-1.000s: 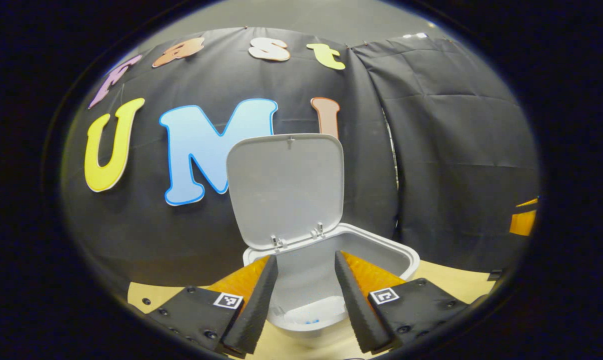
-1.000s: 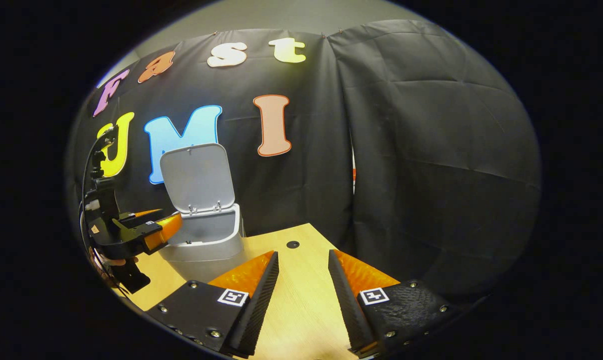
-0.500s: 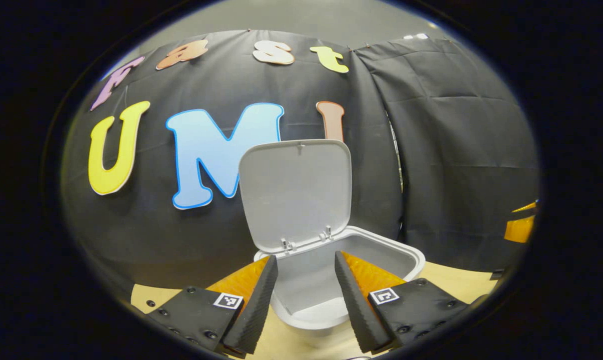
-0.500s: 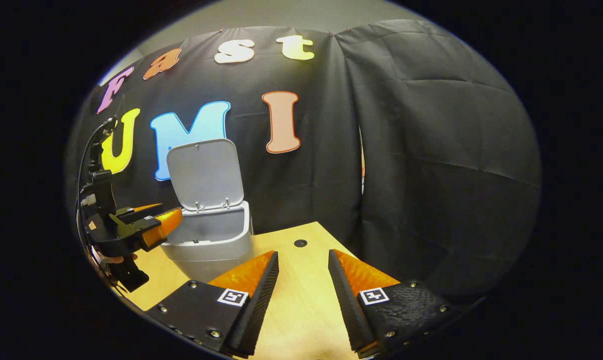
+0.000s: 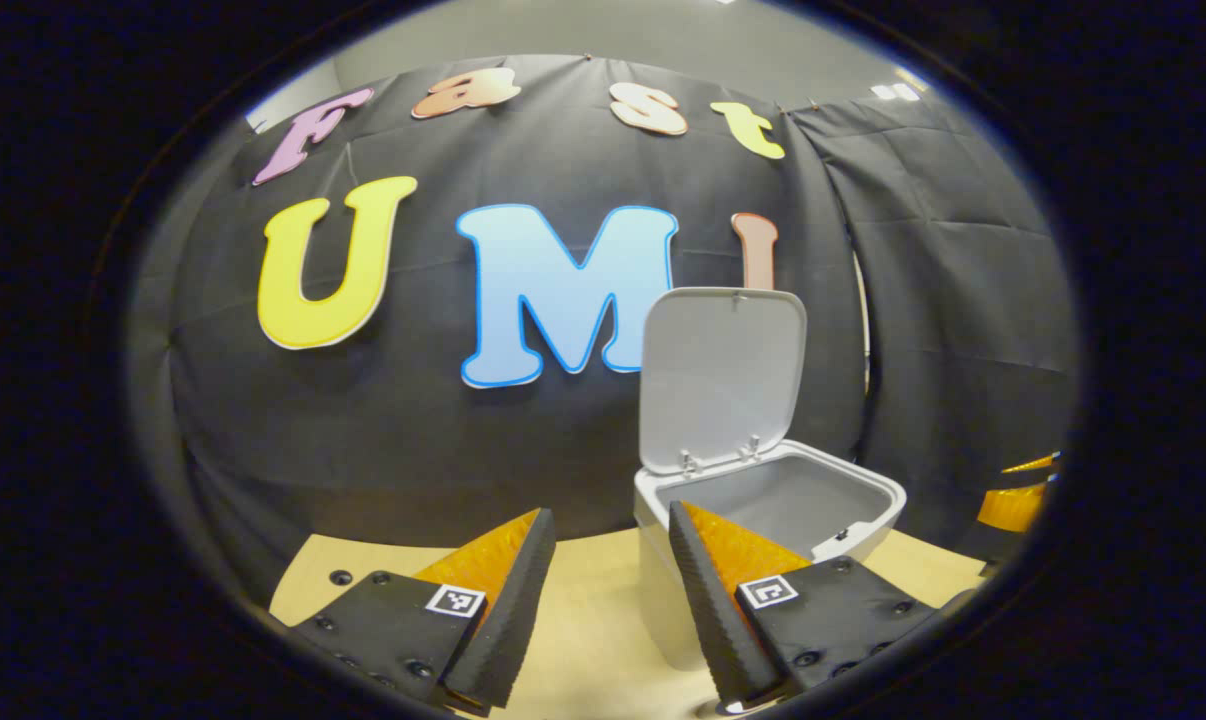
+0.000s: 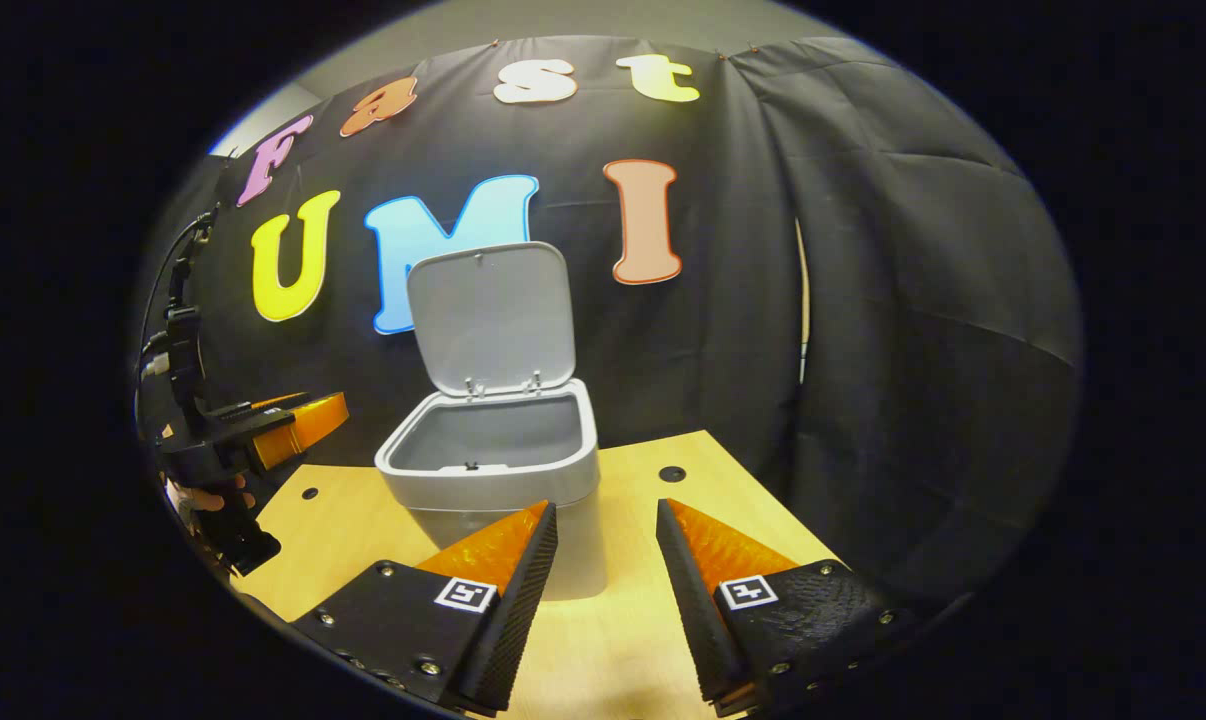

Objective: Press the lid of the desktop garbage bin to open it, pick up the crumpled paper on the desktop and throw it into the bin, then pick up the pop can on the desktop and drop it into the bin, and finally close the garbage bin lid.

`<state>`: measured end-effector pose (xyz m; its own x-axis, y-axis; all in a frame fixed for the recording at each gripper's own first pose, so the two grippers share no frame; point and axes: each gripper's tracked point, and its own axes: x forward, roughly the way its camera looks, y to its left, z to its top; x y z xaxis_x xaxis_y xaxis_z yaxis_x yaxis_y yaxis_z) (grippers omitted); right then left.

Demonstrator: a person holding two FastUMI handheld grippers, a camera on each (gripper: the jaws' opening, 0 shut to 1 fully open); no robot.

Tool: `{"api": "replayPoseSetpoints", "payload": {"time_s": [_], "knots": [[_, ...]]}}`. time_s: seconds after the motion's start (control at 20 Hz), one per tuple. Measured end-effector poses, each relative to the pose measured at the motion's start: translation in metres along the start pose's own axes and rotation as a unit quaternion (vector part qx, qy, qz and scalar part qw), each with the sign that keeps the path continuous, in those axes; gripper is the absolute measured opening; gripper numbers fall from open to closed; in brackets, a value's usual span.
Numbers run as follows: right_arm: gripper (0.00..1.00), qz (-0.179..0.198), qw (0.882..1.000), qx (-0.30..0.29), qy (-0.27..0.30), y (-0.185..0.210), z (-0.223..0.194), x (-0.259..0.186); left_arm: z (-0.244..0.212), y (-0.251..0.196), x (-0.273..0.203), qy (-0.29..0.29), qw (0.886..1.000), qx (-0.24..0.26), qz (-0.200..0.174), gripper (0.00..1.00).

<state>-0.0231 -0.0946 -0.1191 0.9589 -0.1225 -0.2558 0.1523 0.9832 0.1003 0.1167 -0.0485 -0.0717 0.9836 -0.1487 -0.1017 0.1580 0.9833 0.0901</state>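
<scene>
Your left gripper has its jaws apart with nothing between them, and the garbage bin stands just ahead and to its right on the wooden desktop; your near finger cuts off the bin's front wall. The lid stands upright at the back. Your right gripper is also spread and holding nothing, facing the bin's front. You can see only part of the bin's inside; its bottom is hidden.
</scene>
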Motion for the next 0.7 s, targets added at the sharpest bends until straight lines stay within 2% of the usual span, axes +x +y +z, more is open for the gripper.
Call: {"api": "replayPoseSetpoints", "payload": {"time_s": [0.05,0.1,0.35,0.7], "knots": [[0.66,0.012,1.0,-0.004,0.004,0.009,-0.003,0.004,0.002,0.011,-0.005,-0.002,1.0,0.001,0.01,0.77],[0.66,0.027,1.0,-0.008,0.007,0.02,-0.005,0.008,0.004,0.024,-0.014,-0.003,1.0,0.003,0.024,0.84],[0.67,0.077,0.997,-0.02,0.019,0.06,-0.012,0.022,0.013,0.066,-0.047,-0.013,0.998,-0.001,0.067,0.84],[0.67,0.125,0.99,-0.047,0.039,0.101,-0.031,0.034,0.01,0.096,-0.083,-0.012,0.995,-0.011,0.099,0.84]]}}
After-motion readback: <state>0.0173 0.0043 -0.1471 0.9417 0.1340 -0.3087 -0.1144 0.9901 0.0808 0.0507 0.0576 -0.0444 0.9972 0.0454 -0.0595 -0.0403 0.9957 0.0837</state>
